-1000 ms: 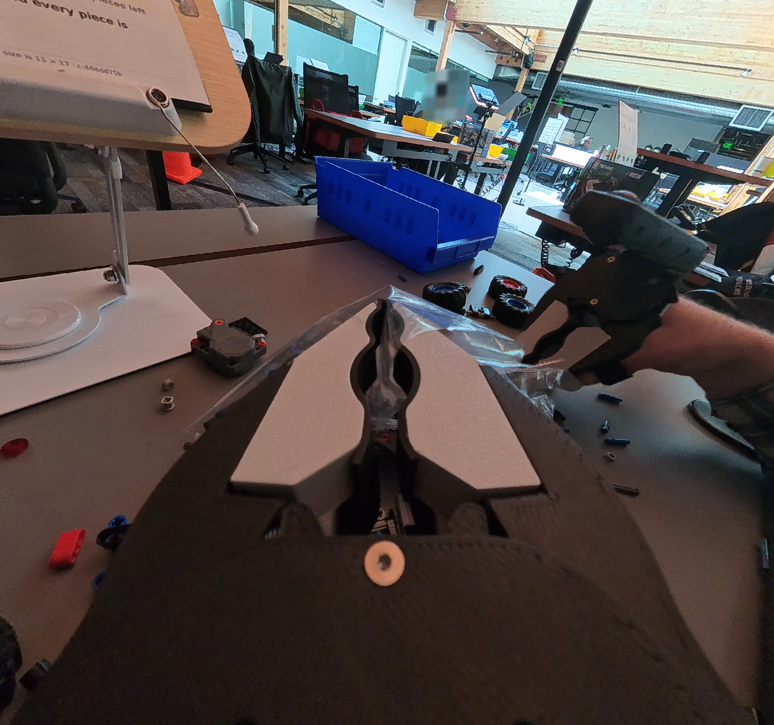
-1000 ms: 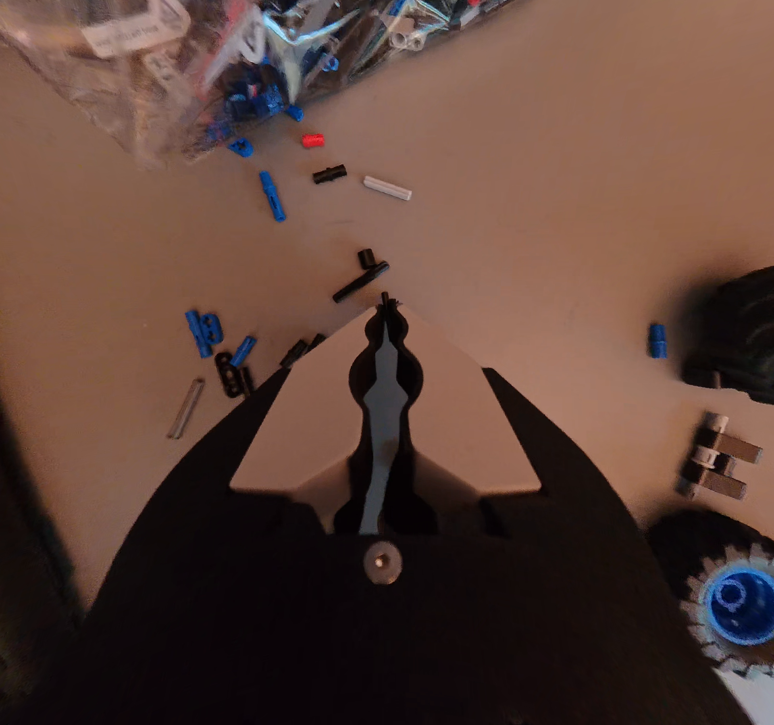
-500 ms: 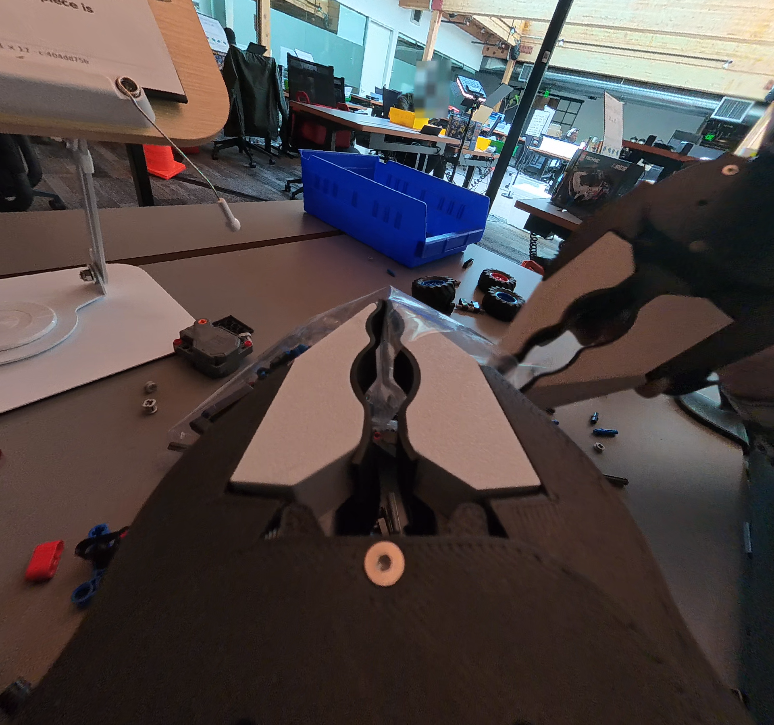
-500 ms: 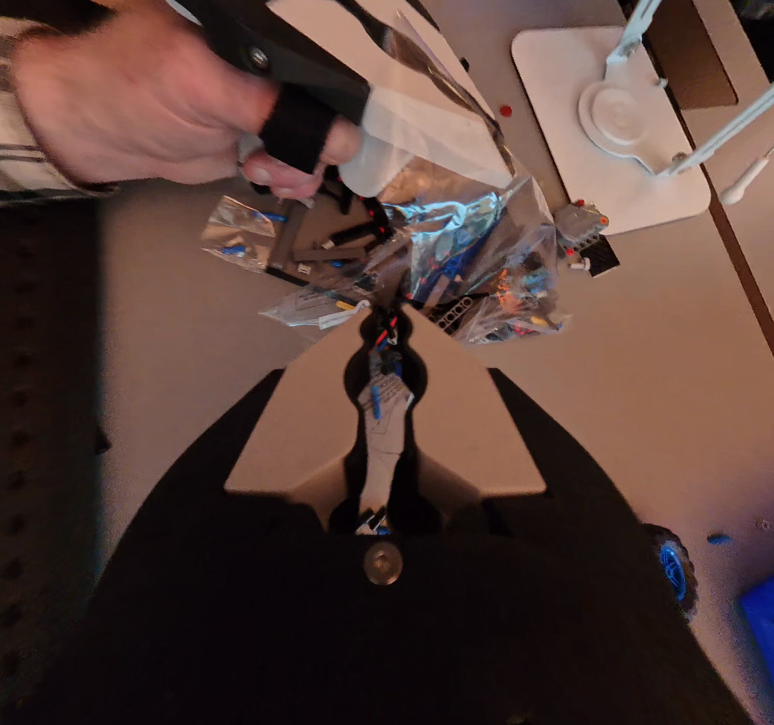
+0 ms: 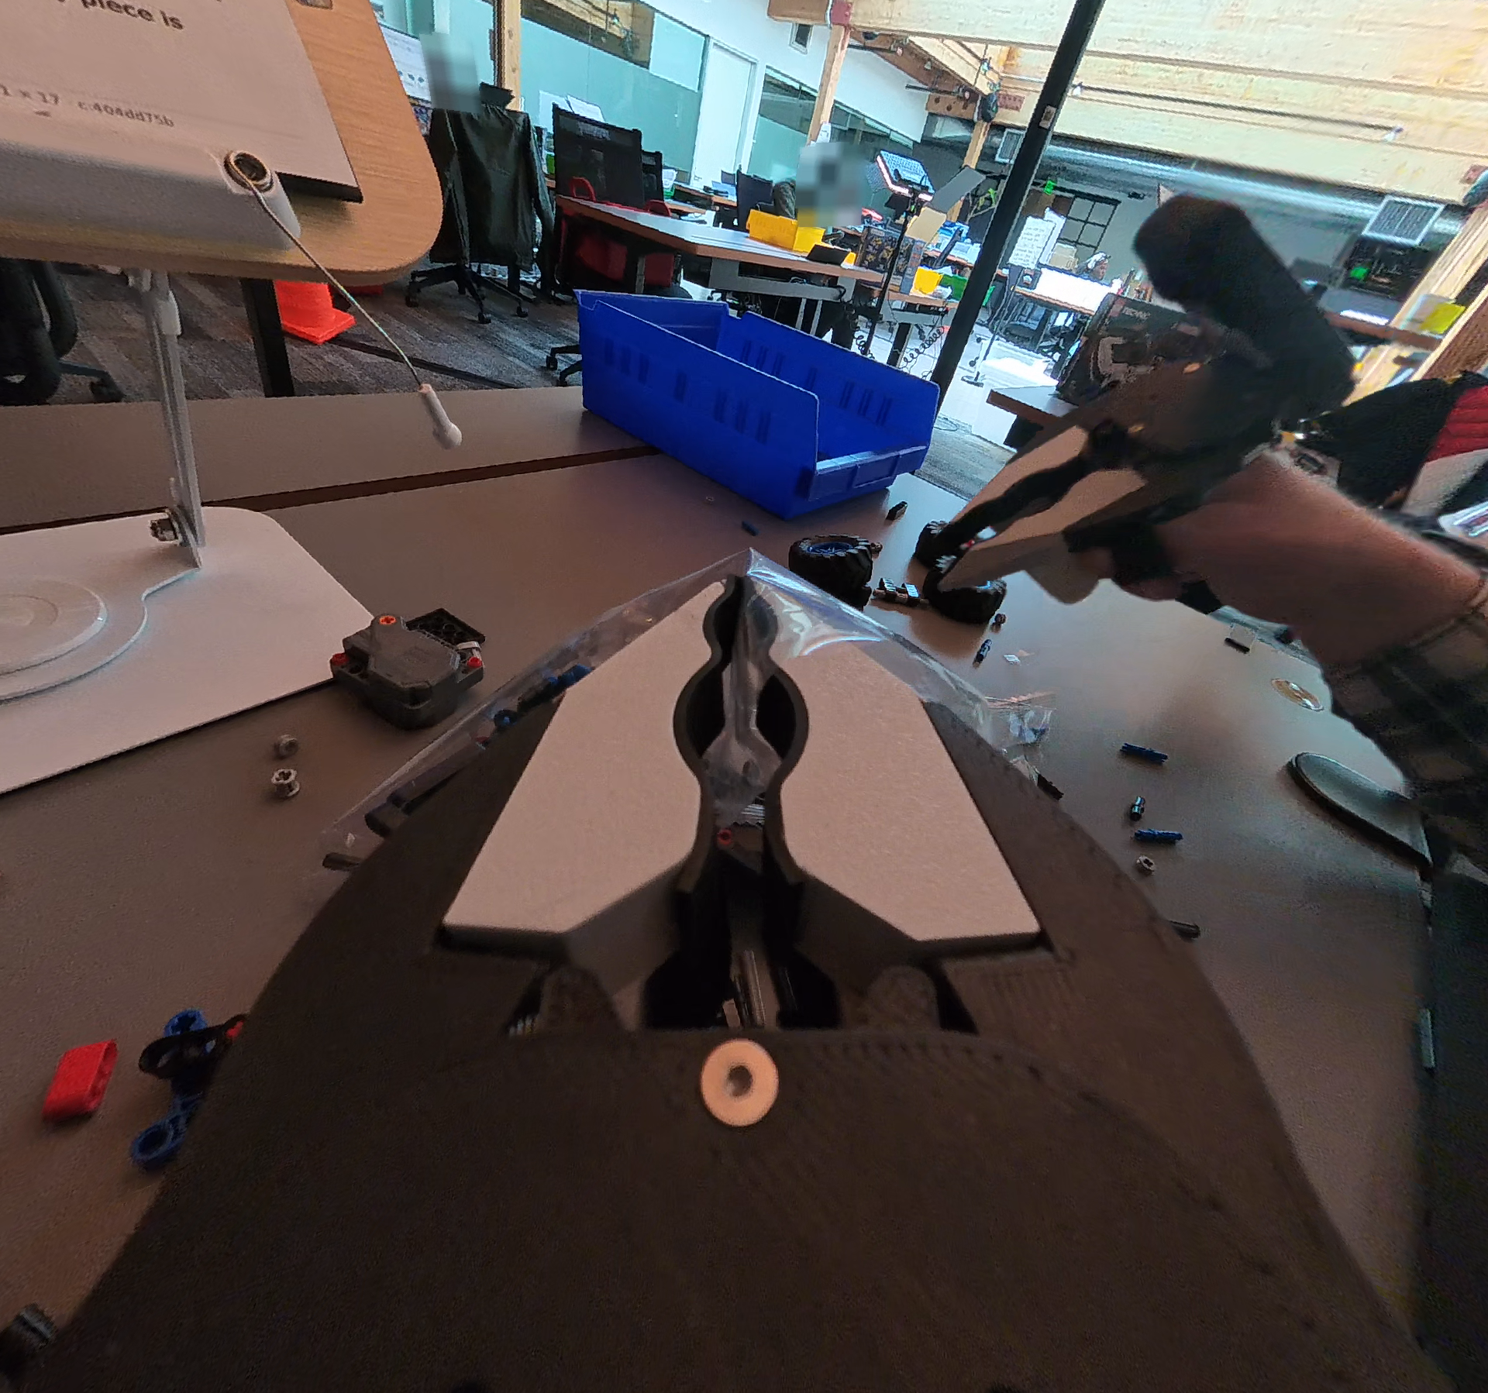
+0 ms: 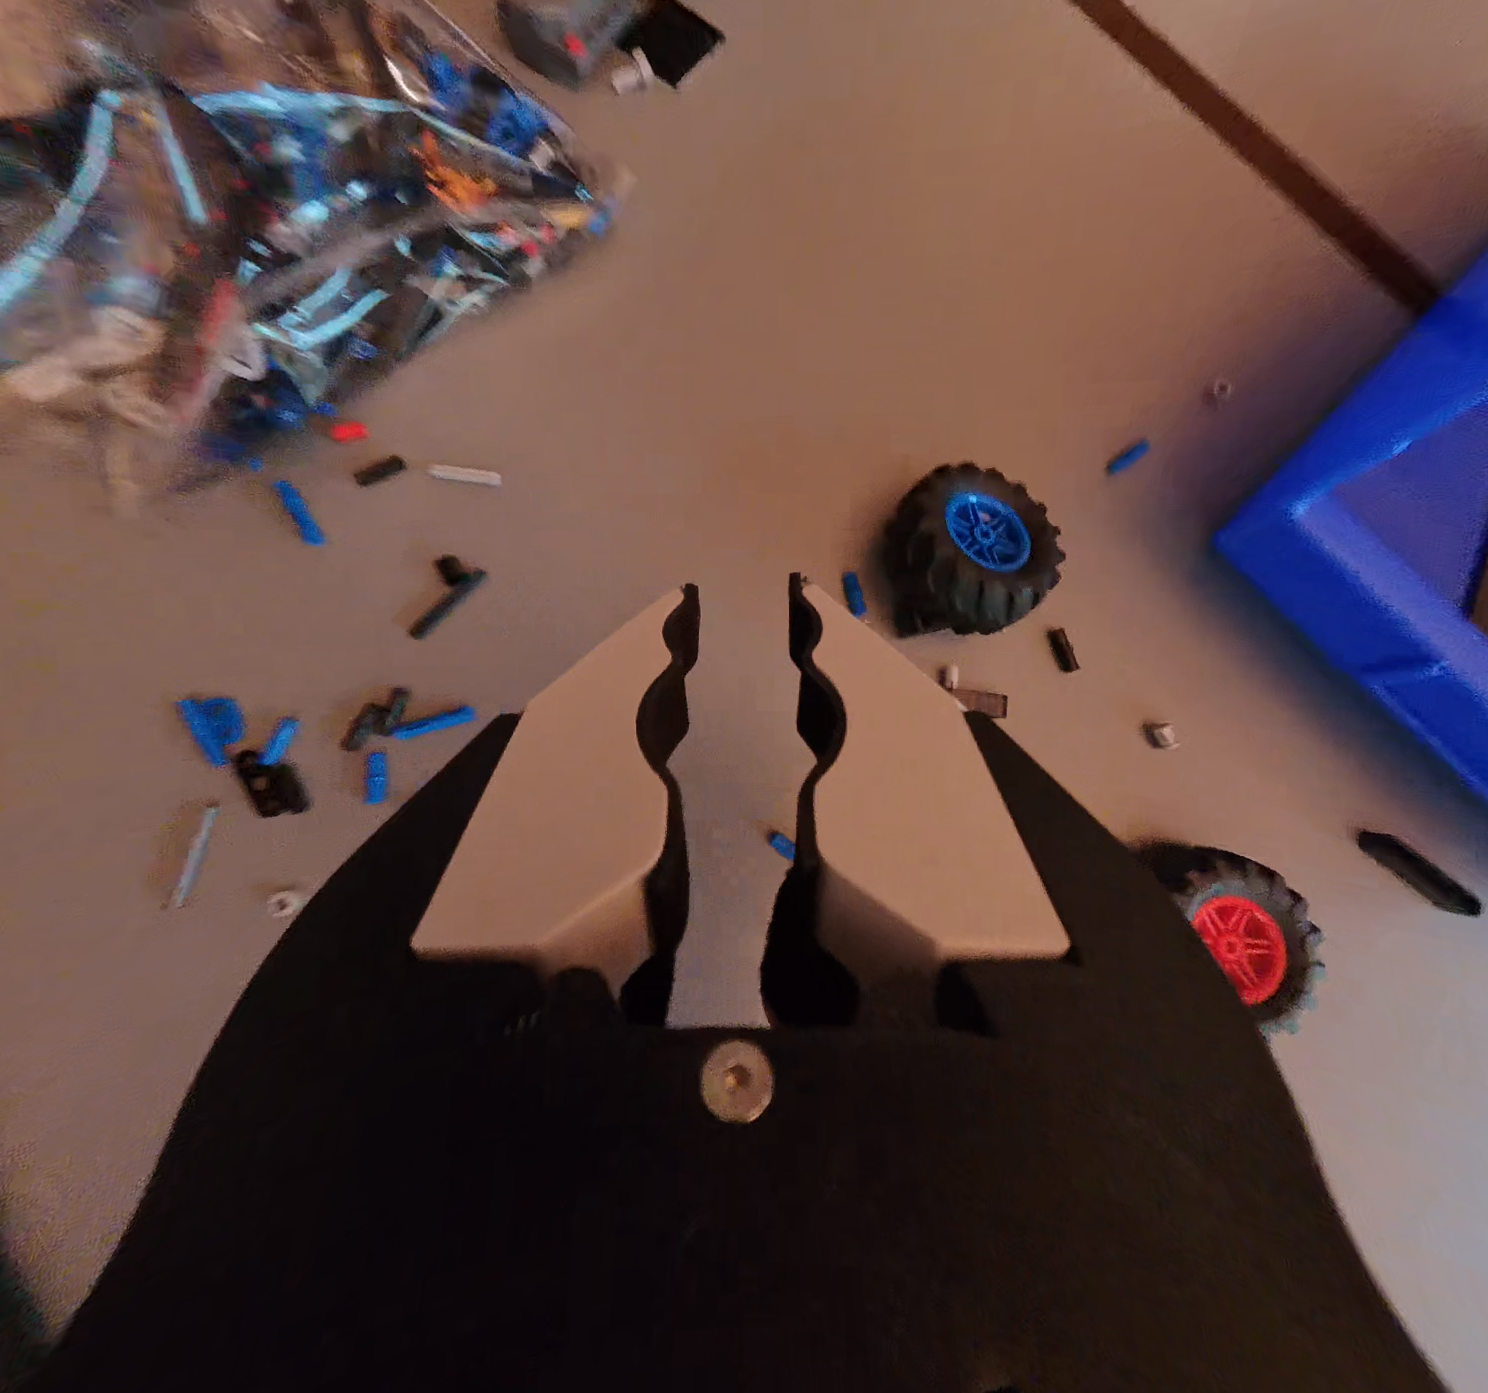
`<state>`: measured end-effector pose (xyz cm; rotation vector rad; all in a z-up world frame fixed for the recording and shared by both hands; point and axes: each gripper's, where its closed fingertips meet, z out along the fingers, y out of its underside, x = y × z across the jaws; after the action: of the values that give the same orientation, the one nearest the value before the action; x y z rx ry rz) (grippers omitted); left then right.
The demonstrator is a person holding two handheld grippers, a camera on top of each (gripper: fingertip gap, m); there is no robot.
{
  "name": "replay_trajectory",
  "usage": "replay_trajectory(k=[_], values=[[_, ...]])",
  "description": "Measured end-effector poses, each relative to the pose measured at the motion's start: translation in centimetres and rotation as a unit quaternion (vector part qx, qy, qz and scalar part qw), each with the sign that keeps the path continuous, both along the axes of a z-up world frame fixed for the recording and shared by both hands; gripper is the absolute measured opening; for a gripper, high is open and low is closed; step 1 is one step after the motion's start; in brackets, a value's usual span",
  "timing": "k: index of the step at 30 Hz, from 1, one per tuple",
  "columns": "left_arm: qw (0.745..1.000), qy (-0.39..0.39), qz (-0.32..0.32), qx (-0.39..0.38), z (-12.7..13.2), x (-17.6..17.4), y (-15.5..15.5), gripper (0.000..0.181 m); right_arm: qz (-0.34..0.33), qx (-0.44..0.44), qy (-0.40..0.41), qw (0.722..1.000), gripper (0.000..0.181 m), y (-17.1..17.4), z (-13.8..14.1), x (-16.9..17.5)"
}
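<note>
Clear plastic fills the left claw (image 5: 745, 598): its two fingers are pressed together on the upper edge of a transparent bag (image 5: 853, 634) holding small building pieces, and the bag hangs down to the grey bench (image 5: 564, 517). Just left of the bag sit a grey motor block (image 5: 407, 662) and the white base of a stand (image 5: 161, 630).

Farther right over the bench, the right claw (image 6: 742, 586) has its fingers parted with a clear gap and nothing between them. It hovers over the scattered parts, nearest a black tyre with a blue hub (image 6: 970, 549) just right of its tips. A second tyre with a red hub (image 6: 1240, 944) lies lower right, and a blue bin (image 6: 1369, 549) stands at the right edge. Small blue and black pins (image 6: 298, 513) lie loose between the bag and the claw.
</note>
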<state>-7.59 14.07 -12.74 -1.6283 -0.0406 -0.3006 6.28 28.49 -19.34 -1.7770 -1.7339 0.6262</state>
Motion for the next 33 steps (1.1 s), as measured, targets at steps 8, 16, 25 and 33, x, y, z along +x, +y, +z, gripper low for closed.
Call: replay_trajectory(k=[8,16,25,33], values=[[1.0,0.0,0.0,-0.001,-0.1,0.0,0.1,0.0,-0.021,0.027,-0.067,0.997,0.02,3.8,-6.1,-0.7],[1.0,0.001,-0.001,-0.005,-0.3,-0.1,0.2,0.0,-0.013,-0.005,-0.055,0.998,0.002,4.5,-6.6,-1.6],[1.0,0.003,-0.01,-0.002,-0.1,0.4,0.3,0.0,0.154,-0.061,0.072,0.984,0.001,-9.0,3.6,-2.6],[1.0,0.005,-0.015,0.002,0.0,0.7,0.1,0.0,0.233,0.055,0.018,0.971,0.004,-17.1,2.5,-8.1]])
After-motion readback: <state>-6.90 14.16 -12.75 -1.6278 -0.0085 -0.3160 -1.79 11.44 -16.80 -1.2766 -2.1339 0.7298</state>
